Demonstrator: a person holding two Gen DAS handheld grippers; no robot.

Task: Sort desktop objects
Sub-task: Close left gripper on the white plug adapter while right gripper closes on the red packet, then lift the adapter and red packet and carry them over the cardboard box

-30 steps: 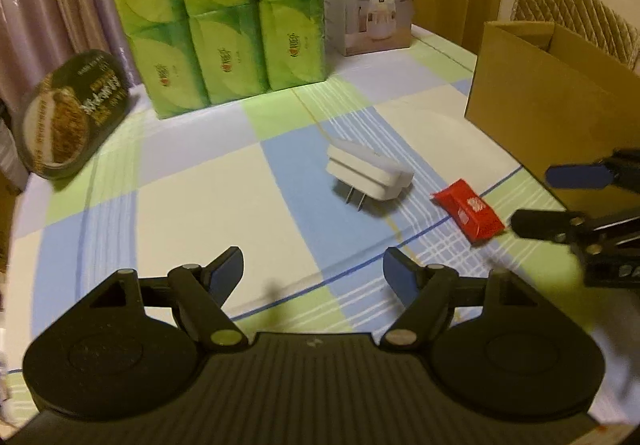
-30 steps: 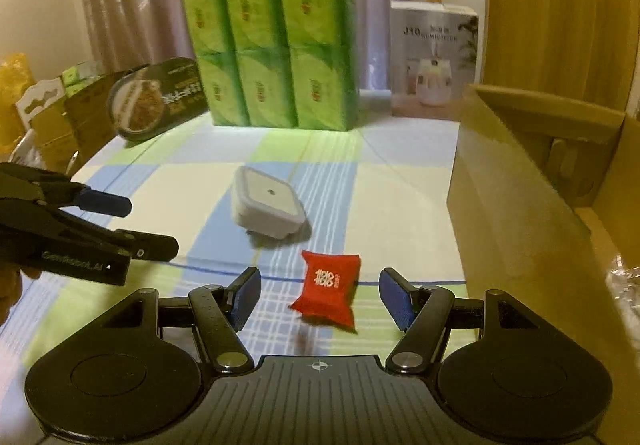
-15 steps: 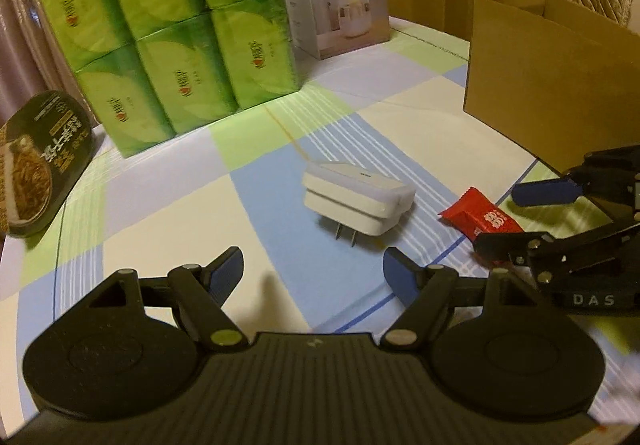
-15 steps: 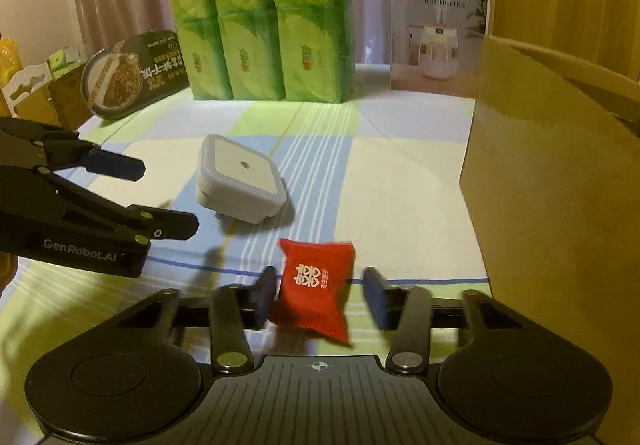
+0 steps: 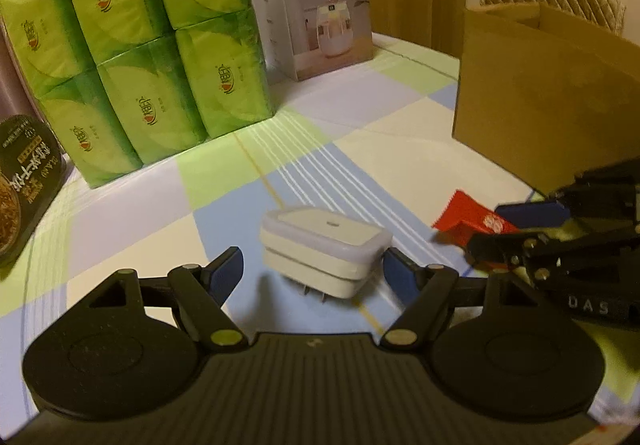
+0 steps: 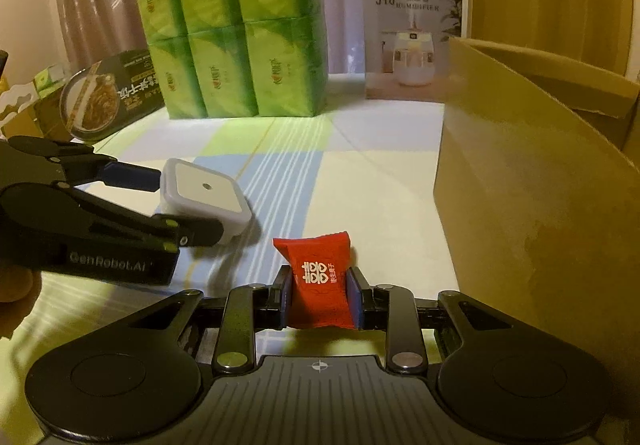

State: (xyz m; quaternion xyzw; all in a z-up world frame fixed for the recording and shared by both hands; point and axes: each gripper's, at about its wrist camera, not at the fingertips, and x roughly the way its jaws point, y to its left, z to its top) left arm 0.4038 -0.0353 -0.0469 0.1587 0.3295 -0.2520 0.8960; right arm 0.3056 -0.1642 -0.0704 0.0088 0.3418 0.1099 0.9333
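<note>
My right gripper (image 6: 320,295) is shut on a red candy packet (image 6: 320,277) with white characters, held just above the checked tablecloth; the packet also shows in the left wrist view (image 5: 468,219). A white plug-in night light (image 5: 324,251) lies on its side, prongs toward me, between the open fingers of my left gripper (image 5: 312,269). In the right wrist view the night light (image 6: 204,193) sits between the left gripper's fingers (image 6: 132,175). An open cardboard box (image 6: 540,181) stands at the right.
A stack of green tissue packs (image 5: 132,57) and a white humidifier box (image 5: 316,9) stand at the back. A dark instant-noodle bowl (image 5: 20,189) leans at the far left. The cardboard box (image 5: 548,93) walls off the right side.
My right gripper closed on the red candy packet and lifted it slightly. My left gripper moved forward until its open fingers straddle the night light.
</note>
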